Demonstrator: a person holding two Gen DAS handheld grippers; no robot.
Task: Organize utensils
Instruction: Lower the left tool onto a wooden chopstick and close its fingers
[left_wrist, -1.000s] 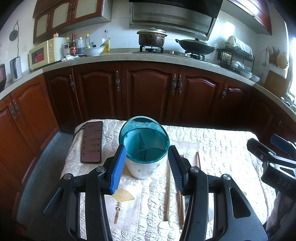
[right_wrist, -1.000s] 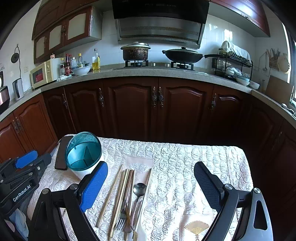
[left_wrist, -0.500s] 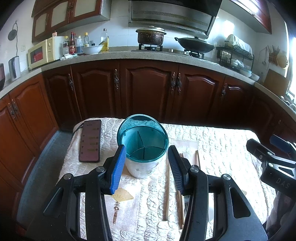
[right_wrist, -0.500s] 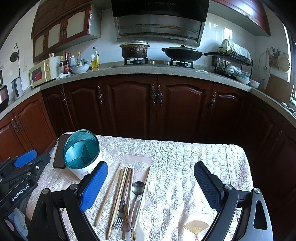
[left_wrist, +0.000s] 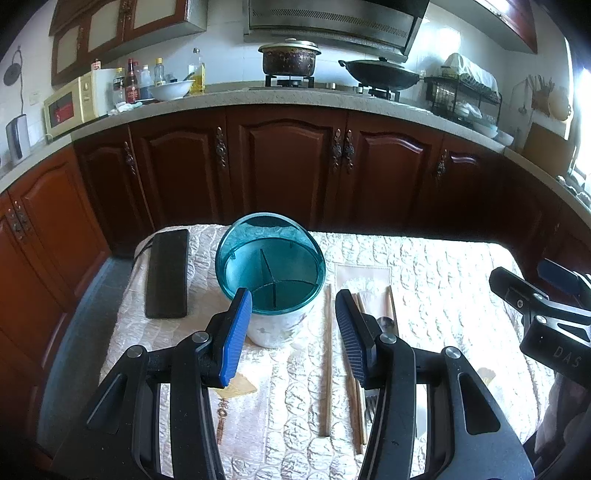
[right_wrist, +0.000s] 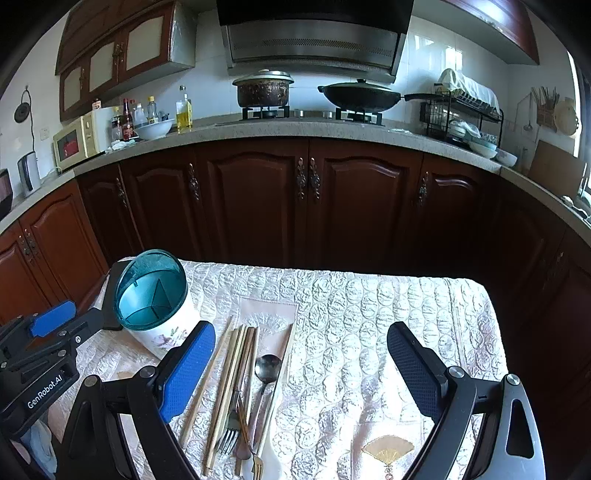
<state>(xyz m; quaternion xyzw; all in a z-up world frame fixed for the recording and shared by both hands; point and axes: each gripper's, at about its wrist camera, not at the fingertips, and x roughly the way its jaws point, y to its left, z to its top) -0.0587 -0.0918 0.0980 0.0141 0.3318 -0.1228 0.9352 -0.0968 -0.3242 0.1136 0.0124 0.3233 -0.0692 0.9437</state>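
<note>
On the desk (right_wrist: 369, 314), the utensil holder (right_wrist: 159, 314) has a phone (left_wrist: 166, 273) to its left and chopsticks (right_wrist: 229, 384), spoon (right_wrist: 266, 369) and fork (right_wrist: 231, 424) to its right.

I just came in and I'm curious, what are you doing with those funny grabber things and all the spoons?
A person is tidying utensils with a tool in each hand. The left tool is open and hangs just in front of the teal holder, not gripping it. The right tool is open too, above the table. The chopsticks, spoon and fork lie on the cloth beside the holder, whose compartments look empty. Nothing is picked up yet.
</note>
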